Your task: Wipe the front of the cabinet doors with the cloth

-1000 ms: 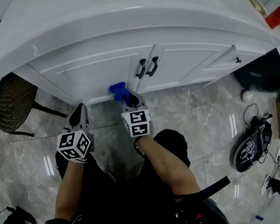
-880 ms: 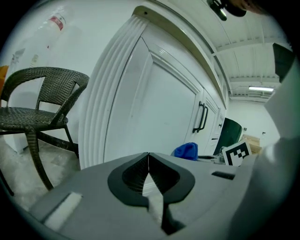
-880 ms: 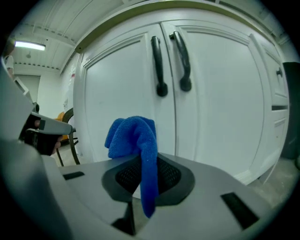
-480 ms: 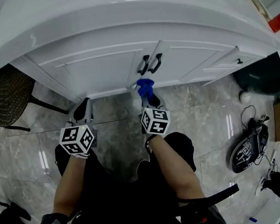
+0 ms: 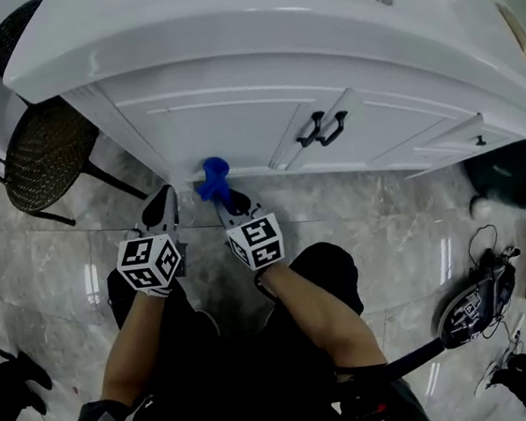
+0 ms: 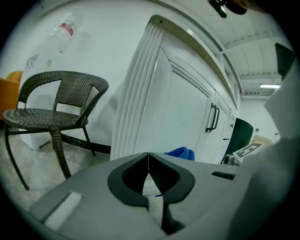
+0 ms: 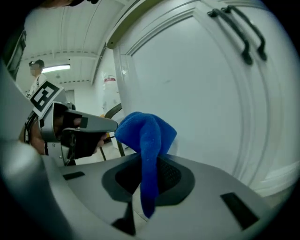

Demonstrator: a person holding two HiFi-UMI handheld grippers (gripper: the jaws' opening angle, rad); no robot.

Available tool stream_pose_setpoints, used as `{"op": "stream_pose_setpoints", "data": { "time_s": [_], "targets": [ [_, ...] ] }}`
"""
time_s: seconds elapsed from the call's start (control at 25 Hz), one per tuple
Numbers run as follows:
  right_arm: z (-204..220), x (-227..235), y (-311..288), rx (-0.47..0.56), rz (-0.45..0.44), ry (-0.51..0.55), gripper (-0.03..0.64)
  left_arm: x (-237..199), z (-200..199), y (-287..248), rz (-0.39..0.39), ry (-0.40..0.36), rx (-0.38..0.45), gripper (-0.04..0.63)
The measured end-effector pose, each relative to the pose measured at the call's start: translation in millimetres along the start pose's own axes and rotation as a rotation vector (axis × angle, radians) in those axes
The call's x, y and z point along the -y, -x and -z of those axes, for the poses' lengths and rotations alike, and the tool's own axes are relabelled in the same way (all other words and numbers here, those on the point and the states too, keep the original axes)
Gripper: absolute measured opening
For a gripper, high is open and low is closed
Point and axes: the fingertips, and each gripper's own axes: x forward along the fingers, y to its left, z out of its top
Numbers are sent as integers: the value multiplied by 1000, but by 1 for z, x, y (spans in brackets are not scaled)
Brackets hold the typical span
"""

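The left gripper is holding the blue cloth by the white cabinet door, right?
Not quite. It is the right gripper that holds the blue cloth by the white cabinet door. The right gripper view shows the cloth pinched between its jaws. The left gripper is shut on nothing.

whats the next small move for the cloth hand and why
Probably press forward and sweep up the left door: the right claw is shut on the blue cloth, which sits low by that door's bottom edge, with most of the panel above it.
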Motion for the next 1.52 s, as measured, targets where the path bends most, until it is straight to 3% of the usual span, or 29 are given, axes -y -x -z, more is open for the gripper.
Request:
{"op": "stream_pose_setpoints", "data": {
  "time_s": [0.2, 0.4, 0.76, 1.08, 1.32, 1.44, 1.52],
  "targets": [
    [-2, -39, -57, -28, -115, 32, 51, -38, -13, 27, -103, -21, 17, 3],
    [17, -42, -87, -132, -120, 101, 52, -58, -27, 37, -150, -23, 31, 3],
    [50, 71, -41, -277, 193, 70, 52, -35, -18, 9, -77, -24, 12, 3],
    [55, 160, 51, -203, 451, -106, 52, 23, 0, -38, 64, -76, -37, 3],
    [78, 199, 108, -217, 634, -227, 51, 45, 14, -56, 124, -52, -55, 3],
    [86, 192, 110, -246, 605, -253, 51, 45, 21, -59, 118, -30, -68, 3],
    [89, 167, 89, -271, 487, -250, 52, 41, 21, -57, 109, -30, -67, 3]
  ]
}}
